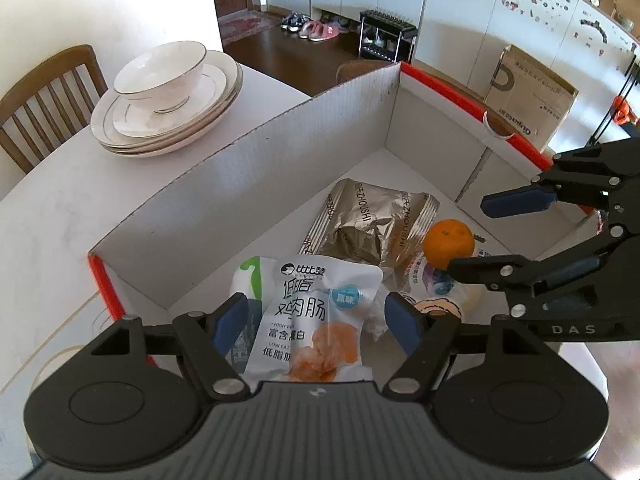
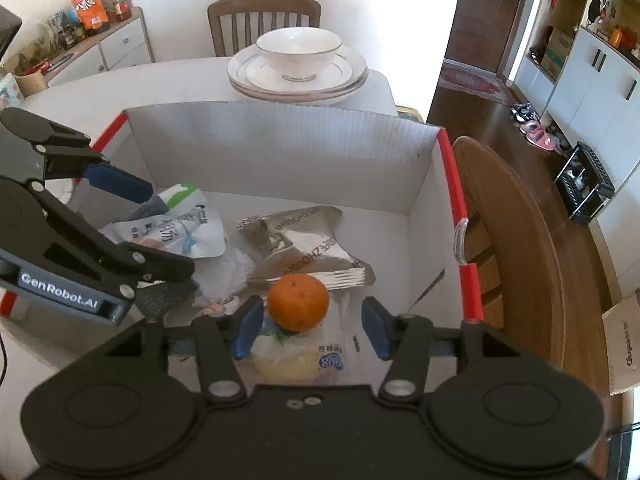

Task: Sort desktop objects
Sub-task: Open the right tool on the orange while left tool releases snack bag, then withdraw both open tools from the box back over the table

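A white cardboard box with red edges point(image 1: 248, 184) point(image 2: 280, 160) sits on the table and holds snacks. Inside lie a white chicken-sausage packet point(image 1: 308, 320) point(image 2: 176, 232), a silver foil packet point(image 1: 372, 216) point(image 2: 304, 240), an orange point(image 1: 448, 242) point(image 2: 298, 300) and a clear bag of snacks point(image 2: 320, 356). My left gripper point(image 1: 316, 320) is open above the white packet; it shows in the right wrist view point(image 2: 160, 232). My right gripper point(image 2: 310, 328) is open around the orange without gripping it; it shows in the left wrist view point(image 1: 476, 236).
A bowl on stacked plates point(image 1: 164, 100) point(image 2: 298, 68) stands on the white table point(image 1: 60, 200) behind the box. Wooden chairs point(image 2: 264, 20) point(image 2: 520, 220) stand at the table's far and right sides. A brown cardboard box point(image 1: 532, 96) is on the floor.
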The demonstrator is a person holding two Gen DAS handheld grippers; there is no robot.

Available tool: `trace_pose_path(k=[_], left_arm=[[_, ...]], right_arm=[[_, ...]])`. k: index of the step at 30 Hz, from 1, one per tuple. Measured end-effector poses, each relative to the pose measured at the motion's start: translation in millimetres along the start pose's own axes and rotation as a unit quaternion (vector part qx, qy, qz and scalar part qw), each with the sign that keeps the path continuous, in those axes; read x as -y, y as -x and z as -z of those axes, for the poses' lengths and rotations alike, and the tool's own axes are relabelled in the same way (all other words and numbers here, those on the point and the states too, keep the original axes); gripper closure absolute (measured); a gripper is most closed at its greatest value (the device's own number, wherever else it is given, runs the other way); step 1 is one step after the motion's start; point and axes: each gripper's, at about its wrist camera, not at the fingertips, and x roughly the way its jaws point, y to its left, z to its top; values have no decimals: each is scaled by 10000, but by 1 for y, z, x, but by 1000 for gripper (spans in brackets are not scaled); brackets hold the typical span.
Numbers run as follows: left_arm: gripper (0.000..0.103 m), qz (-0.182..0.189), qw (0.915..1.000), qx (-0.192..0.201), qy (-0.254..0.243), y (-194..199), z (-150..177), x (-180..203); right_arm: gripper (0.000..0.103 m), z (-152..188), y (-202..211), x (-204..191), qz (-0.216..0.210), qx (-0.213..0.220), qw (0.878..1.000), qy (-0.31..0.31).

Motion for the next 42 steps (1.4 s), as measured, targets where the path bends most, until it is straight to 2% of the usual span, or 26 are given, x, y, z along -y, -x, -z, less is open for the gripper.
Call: trace_pose_path(k=[4,17,21,29,32,40,42], left_arm=[[28,15,9999,75,74,9,4,-2],[28,128,9980,573,248,53,23,-2],[28,168,9971,707,237,66,31,-1],[28,149,9958,888,168,88,51,0],[20,169,9950,964,205,96,58,-4],[13,180,9917,1258,184,115,79,-17],[7,166,9907,1344,152,121,86,-21]], right_arm=[[40,2,13,-3,-34,116,9999,42],[36,5,47,-17,-264,427,9987,10],[24,7,57,-22,-327,565,9979,-1],[10,12,76,-37,-284,903,9955,68],[8,14,79,-44,-249,958,9951,42],[2,17,87,-67,-111,1115,9937,-62],[2,17,88,-73,-96,1151,9932,-110]])
